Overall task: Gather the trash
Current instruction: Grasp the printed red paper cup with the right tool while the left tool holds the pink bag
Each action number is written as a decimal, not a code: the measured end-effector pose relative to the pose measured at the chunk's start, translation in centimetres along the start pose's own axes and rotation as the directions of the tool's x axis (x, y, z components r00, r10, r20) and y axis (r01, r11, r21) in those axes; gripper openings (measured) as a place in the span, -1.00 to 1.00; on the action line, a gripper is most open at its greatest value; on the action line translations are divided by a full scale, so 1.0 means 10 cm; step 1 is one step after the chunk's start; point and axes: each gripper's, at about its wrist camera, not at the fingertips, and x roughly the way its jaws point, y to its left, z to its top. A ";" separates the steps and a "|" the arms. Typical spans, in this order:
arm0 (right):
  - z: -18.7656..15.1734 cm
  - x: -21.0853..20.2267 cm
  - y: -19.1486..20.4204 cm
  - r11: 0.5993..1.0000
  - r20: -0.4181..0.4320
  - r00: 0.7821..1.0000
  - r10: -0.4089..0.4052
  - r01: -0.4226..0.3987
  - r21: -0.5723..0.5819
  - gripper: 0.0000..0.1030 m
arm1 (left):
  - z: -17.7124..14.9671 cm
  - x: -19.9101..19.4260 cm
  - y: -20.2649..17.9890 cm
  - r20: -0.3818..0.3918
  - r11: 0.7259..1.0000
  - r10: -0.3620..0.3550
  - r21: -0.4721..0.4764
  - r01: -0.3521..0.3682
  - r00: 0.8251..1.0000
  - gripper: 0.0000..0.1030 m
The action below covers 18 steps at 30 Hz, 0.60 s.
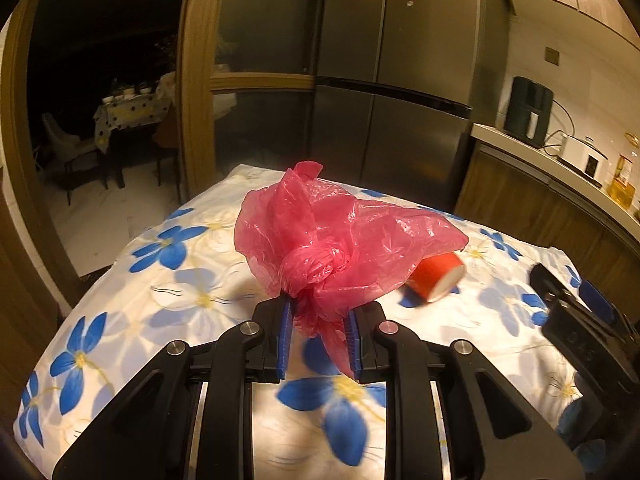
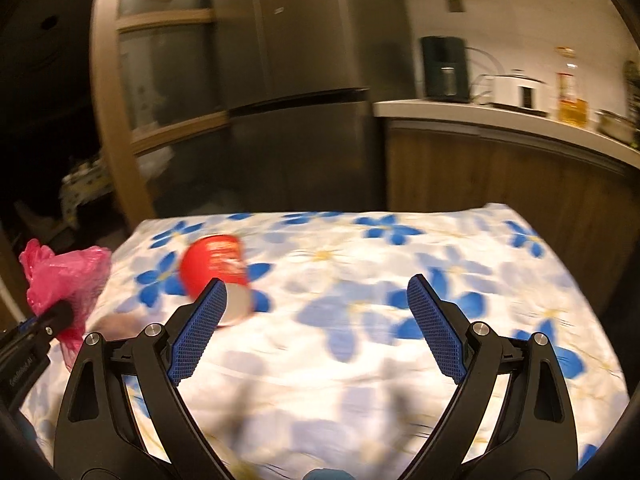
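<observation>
My left gripper [image 1: 319, 308] is shut on a knotted pink plastic bag [image 1: 332, 240] and holds it above the flowered tablecloth [image 1: 160, 280]. The bag also shows at the left edge of the right wrist view [image 2: 64, 280]. A red paper cup [image 1: 436, 278] lies on its side on the cloth, just right of the bag. In the right wrist view the cup [image 2: 214, 268] lies ahead and left, partly behind the left finger. My right gripper [image 2: 316, 292] is open and empty above the cloth. It shows at the right edge of the left wrist view [image 1: 576, 308].
A steel fridge [image 1: 400, 100] stands behind the table. A wooden counter [image 2: 500, 120] on the right carries a dark appliance [image 2: 444, 68], a white cooker [image 2: 518, 90] and an oil bottle [image 2: 572, 92]. A wooden door frame [image 1: 196, 80] stands at the left.
</observation>
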 end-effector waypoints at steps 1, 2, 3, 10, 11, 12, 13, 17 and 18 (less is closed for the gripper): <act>0.02 0.07 0.09 1.000 -0.007 1.000 0.022 -0.023 -0.011 0.82 | 0.01 0.01 0.03 -0.001 1.000 0.003 -0.004 -0.003 1.000 -0.56; 0.03 0.12 0.17 0.999 -0.016 0.999 0.039 -0.039 -0.022 0.83 | 0.01 0.02 0.05 -0.003 1.000 0.006 -0.009 -0.006 1.000 -0.56; 0.04 0.20 0.27 0.998 -0.028 0.998 0.055 -0.056 -0.038 0.84 | 0.02 0.03 0.09 -0.004 1.000 0.010 -0.015 -0.010 1.000 -0.56; 0.07 0.64 0.57 0.992 -0.110 0.990 0.087 -0.097 -0.082 0.84 | 0.05 0.10 0.20 -0.013 0.999 0.016 -0.028 -0.017 1.000 -0.56; 0.08 0.69 0.58 0.992 -0.123 0.988 0.096 -0.106 -0.075 0.84 | 0.05 0.11 0.20 -0.015 0.999 0.016 -0.029 -0.016 1.000 -0.56; 0.09 0.73 0.59 0.991 -0.131 0.986 0.107 -0.117 -0.066 0.84 | 0.04 0.12 0.20 -0.017 0.999 0.014 -0.029 -0.015 1.000 -0.56; 0.09 0.77 0.61 0.991 -0.137 0.984 0.112 -0.122 -0.063 0.84 | 0.04 0.13 0.20 -0.020 0.999 0.015 -0.028 -0.015 1.000 -0.56; 0.08 0.89 0.66 0.989 -0.167 0.979 0.120 -0.132 -0.065 0.83 | 0.04 0.17 0.20 -0.028 1.000 0.009 -0.022 -0.009 1.000 -0.56; 0.08 0.91 0.67 0.989 -0.174 0.977 0.122 -0.135 -0.065 0.77 | 0.04 0.17 0.19 -0.027 1.000 0.009 -0.019 -0.010 1.000 -0.56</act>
